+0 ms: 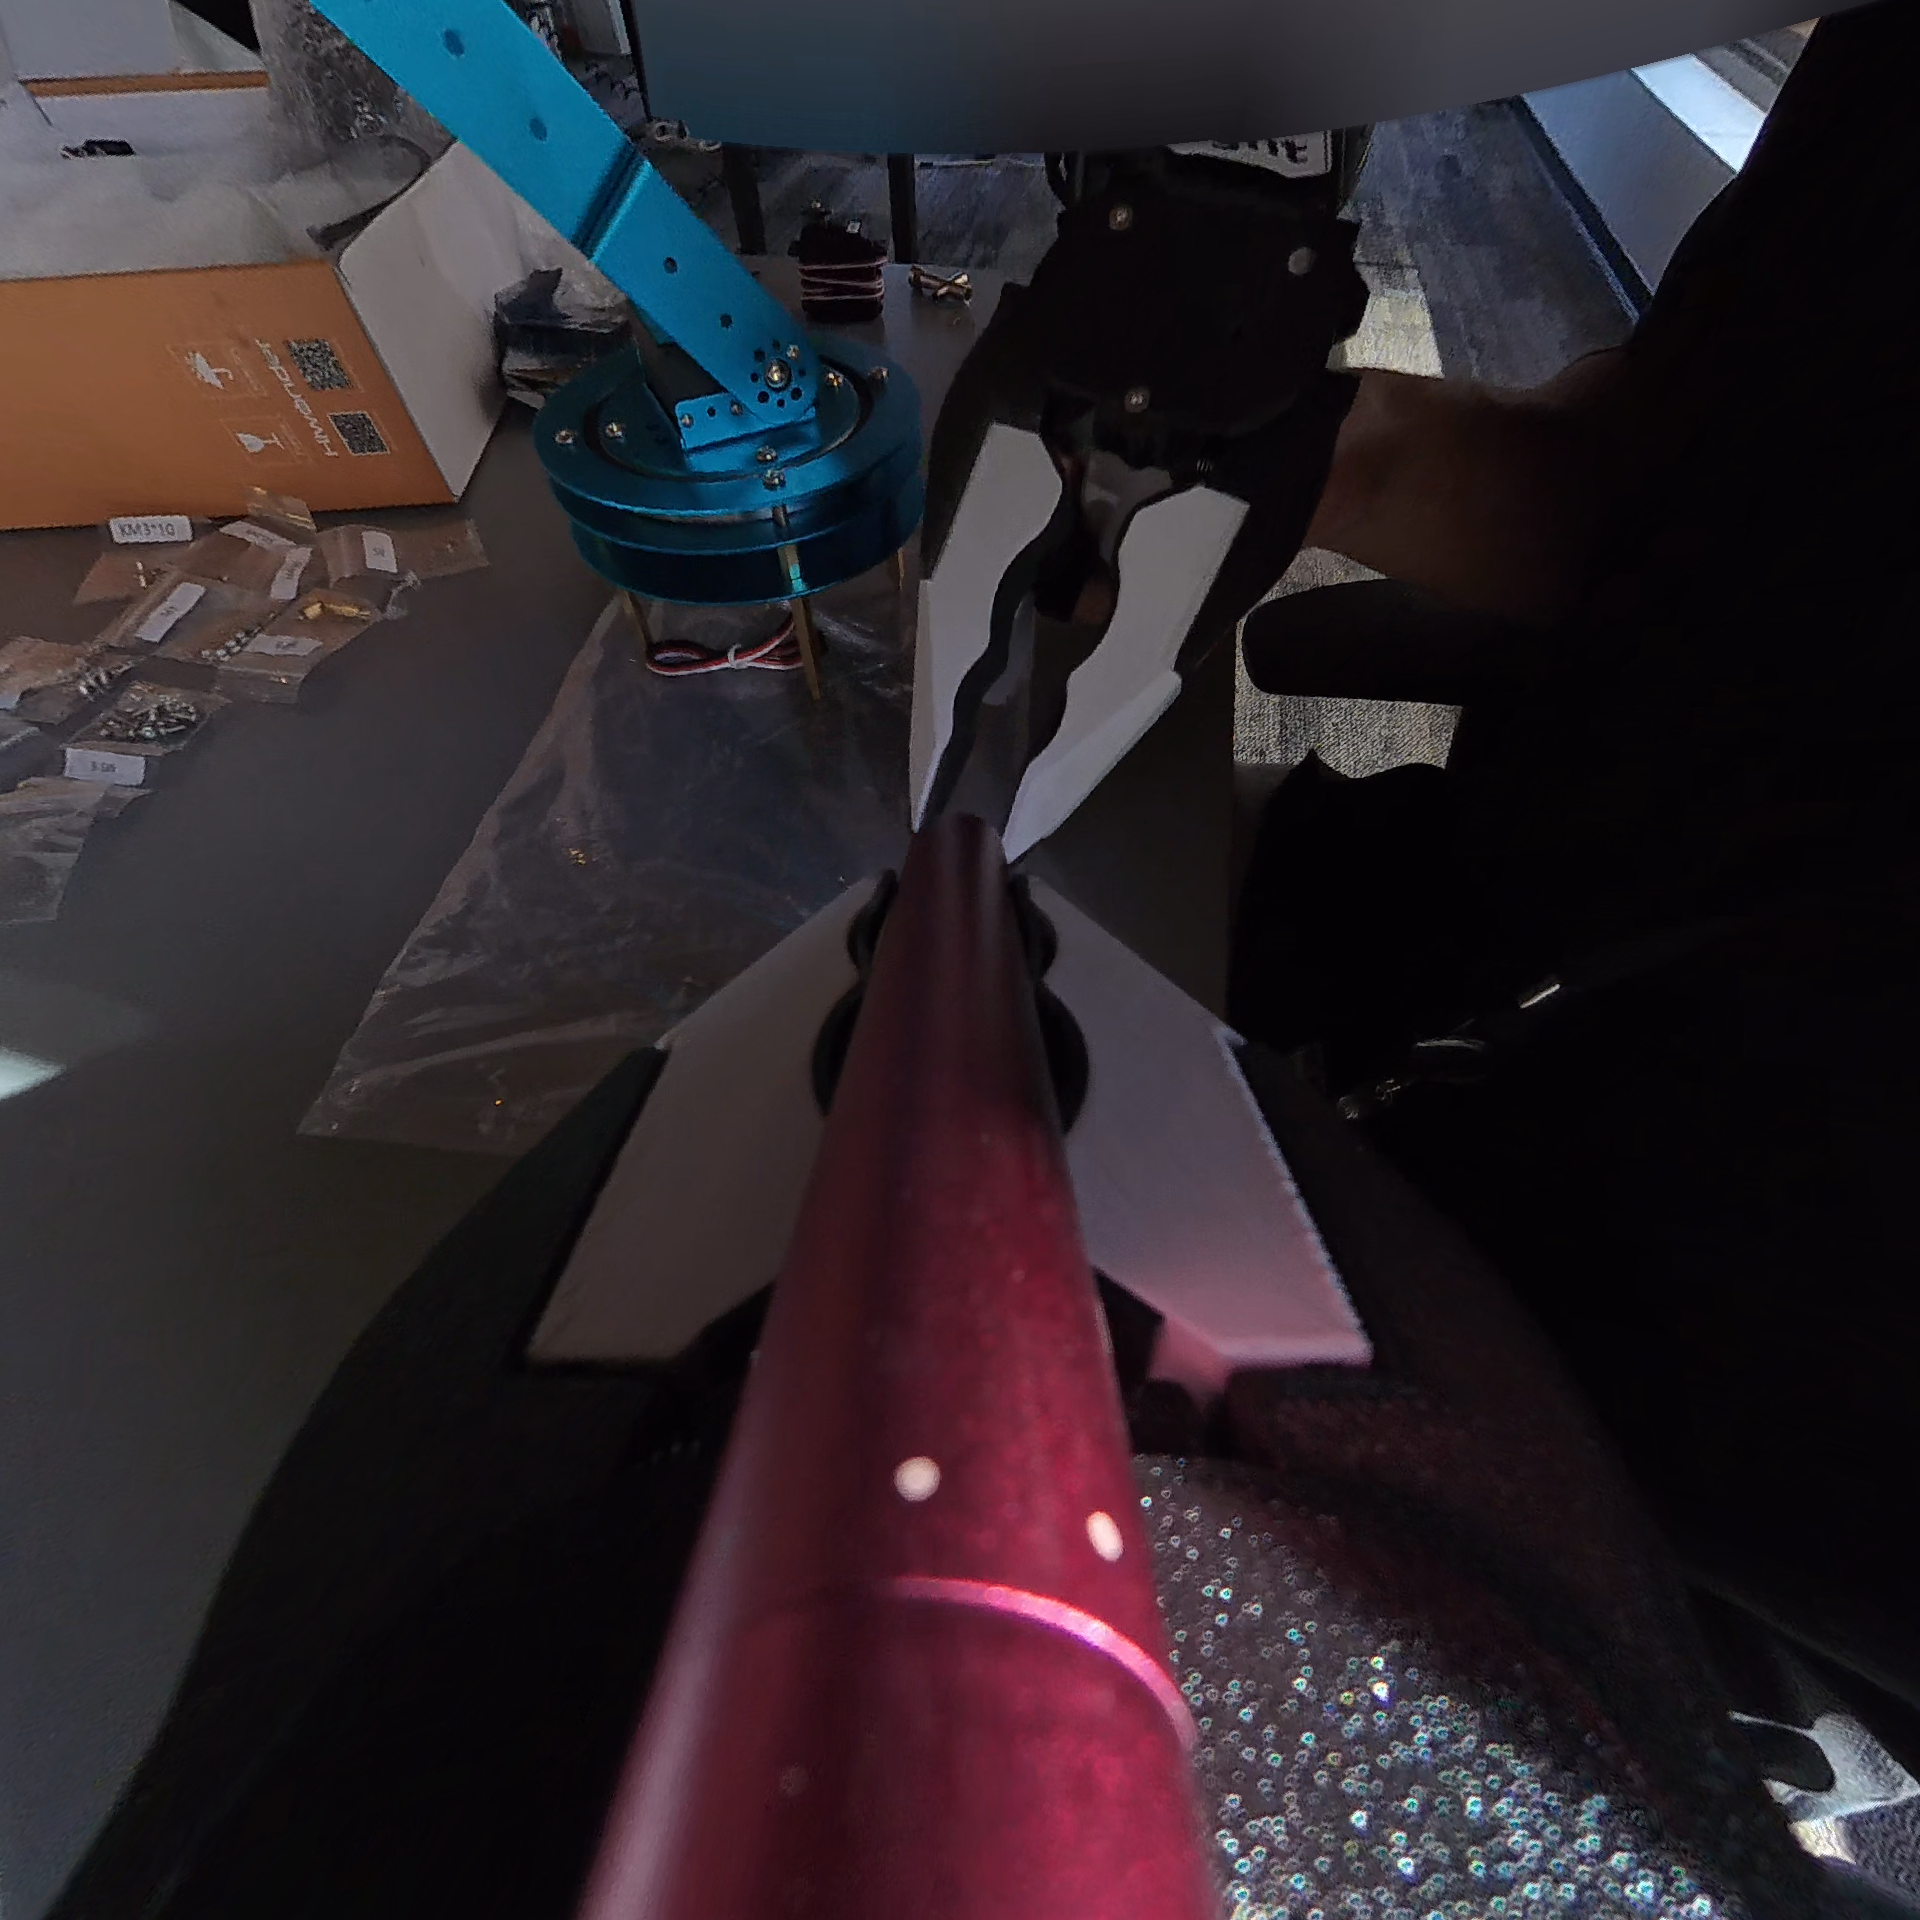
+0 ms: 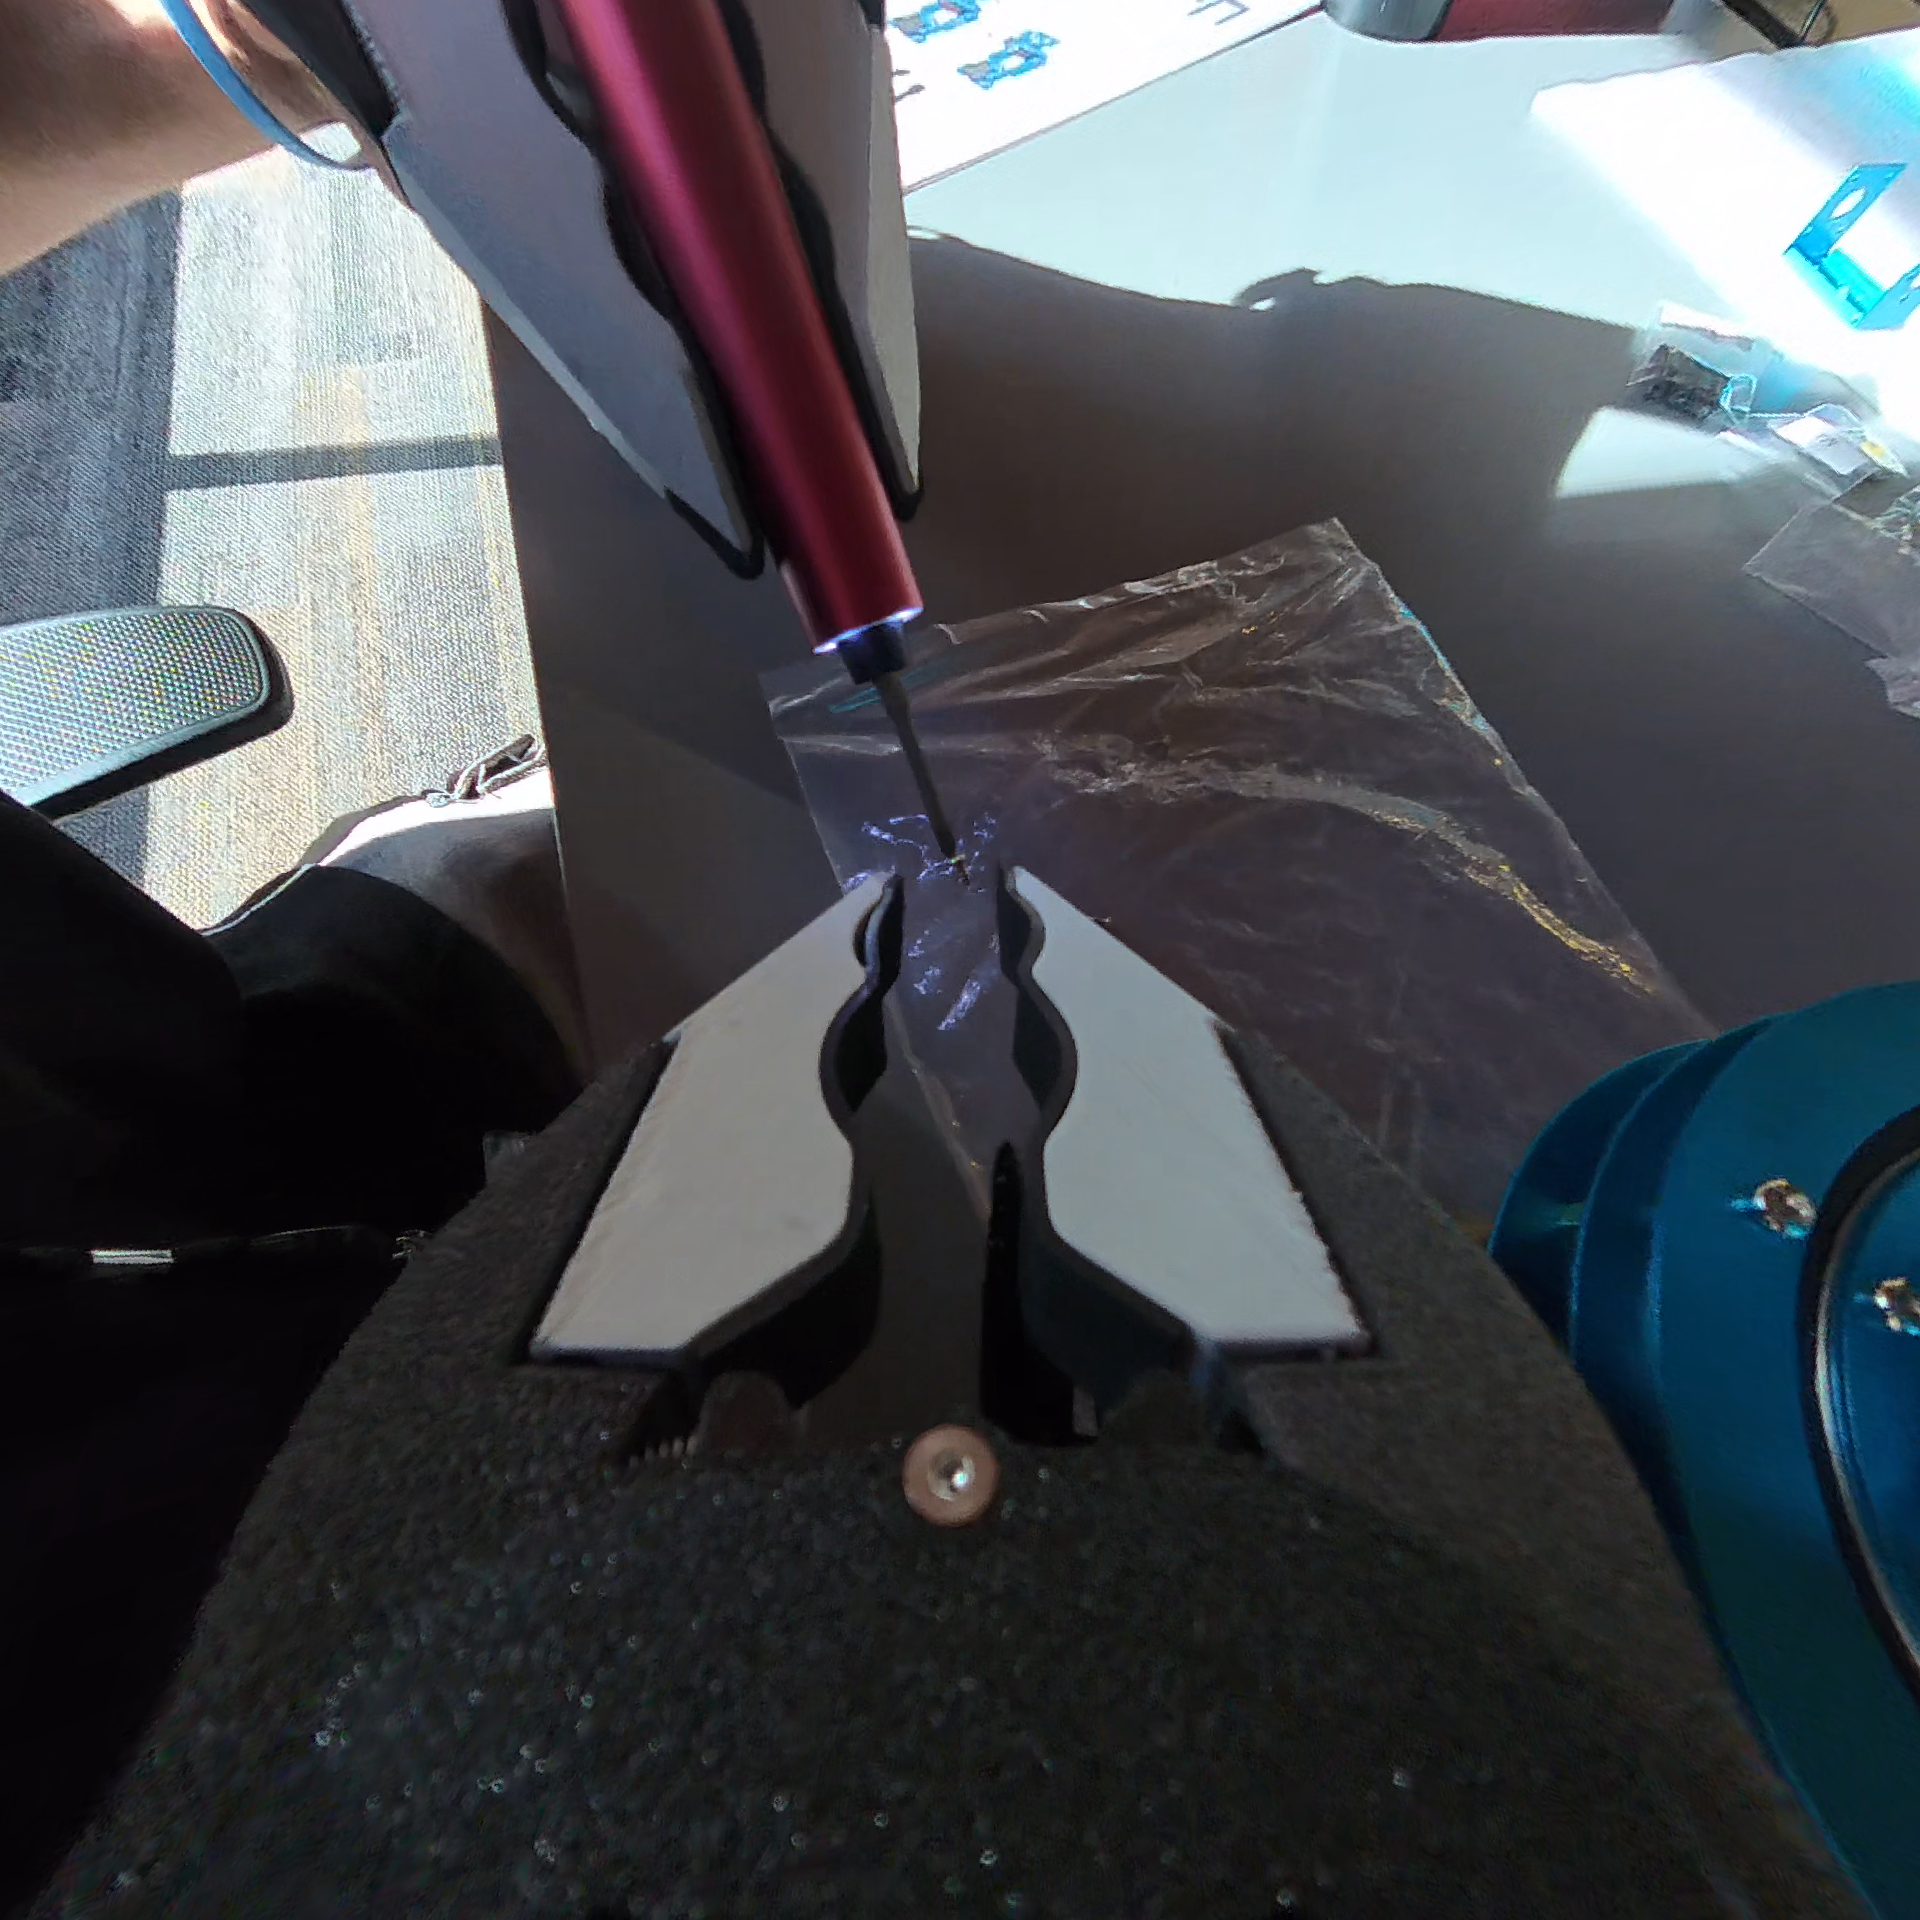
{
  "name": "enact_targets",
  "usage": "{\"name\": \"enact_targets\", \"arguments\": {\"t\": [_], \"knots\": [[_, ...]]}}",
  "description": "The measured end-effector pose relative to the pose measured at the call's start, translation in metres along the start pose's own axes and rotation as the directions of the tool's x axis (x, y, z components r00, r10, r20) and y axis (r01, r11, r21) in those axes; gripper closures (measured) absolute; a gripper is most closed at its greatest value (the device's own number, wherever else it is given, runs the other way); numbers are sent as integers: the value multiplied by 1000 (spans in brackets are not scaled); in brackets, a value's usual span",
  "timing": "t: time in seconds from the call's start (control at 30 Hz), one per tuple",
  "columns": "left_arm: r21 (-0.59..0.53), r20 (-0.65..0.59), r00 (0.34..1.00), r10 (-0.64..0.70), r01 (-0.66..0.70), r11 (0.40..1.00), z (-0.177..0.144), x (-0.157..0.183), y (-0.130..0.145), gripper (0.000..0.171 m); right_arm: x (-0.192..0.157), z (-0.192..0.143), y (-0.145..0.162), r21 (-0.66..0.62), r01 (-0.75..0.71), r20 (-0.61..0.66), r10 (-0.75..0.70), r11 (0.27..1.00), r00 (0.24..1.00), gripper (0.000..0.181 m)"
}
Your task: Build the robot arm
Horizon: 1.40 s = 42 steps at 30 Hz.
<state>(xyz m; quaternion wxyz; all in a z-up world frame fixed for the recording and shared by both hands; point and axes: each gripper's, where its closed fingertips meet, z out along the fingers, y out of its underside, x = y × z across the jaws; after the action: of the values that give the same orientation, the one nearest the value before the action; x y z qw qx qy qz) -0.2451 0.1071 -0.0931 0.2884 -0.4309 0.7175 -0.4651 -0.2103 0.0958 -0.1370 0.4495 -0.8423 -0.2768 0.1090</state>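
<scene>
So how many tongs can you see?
2. The left tongs are clamped on the red screwdriver. The right tongs are open, tips over the clear plastic bag, beside the screwdriver's bit.

red screwdriver (image 2: 774,343) | clamped in left gripper (image 2: 821,520); slants down centre frame; lit tip touching clear plastic bag (image 2: 1299,790) by right gripper (image 2: 948,883)

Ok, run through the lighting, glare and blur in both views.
Left wrist view: dim and backlit, the red metal electric screwdriver blurred up close, its right side nearly black. Right wrist view: sunlit white table blown out, hard shadows over the crinkled clear plastic bag, and the screwdriver's own light glinting on it near the bit.
</scene>
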Motion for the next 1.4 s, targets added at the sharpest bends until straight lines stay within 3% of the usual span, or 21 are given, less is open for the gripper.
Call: {"name": "enact_targets", "arguments": {"t": [0.3, 1.1, 1.27, 1.4], "knots": [[-8, -8, 1000, 6, -6, 1000, 1, 2, -1, 150, 0, 0, 2, -6, 39, -17, -39, 999, 999, 181], [-65, -4, 1000, 28, -28, 997, 6, 6, 9, 151, -5, 0, 5, -29, 110, -37, -111, 993, 993, 181], [16, -24, 1000, -1, 1, 1000, 3, 9, -3, 151, -2, 0, 6, -29, 71, -33, -72, 997, 997, 181], [11, -8, 1000, 11, -11, 1000, 2, 8, -2, 151, -3, -4, 3, -11, 58, -23, -58, 998, 998, 181]]}}
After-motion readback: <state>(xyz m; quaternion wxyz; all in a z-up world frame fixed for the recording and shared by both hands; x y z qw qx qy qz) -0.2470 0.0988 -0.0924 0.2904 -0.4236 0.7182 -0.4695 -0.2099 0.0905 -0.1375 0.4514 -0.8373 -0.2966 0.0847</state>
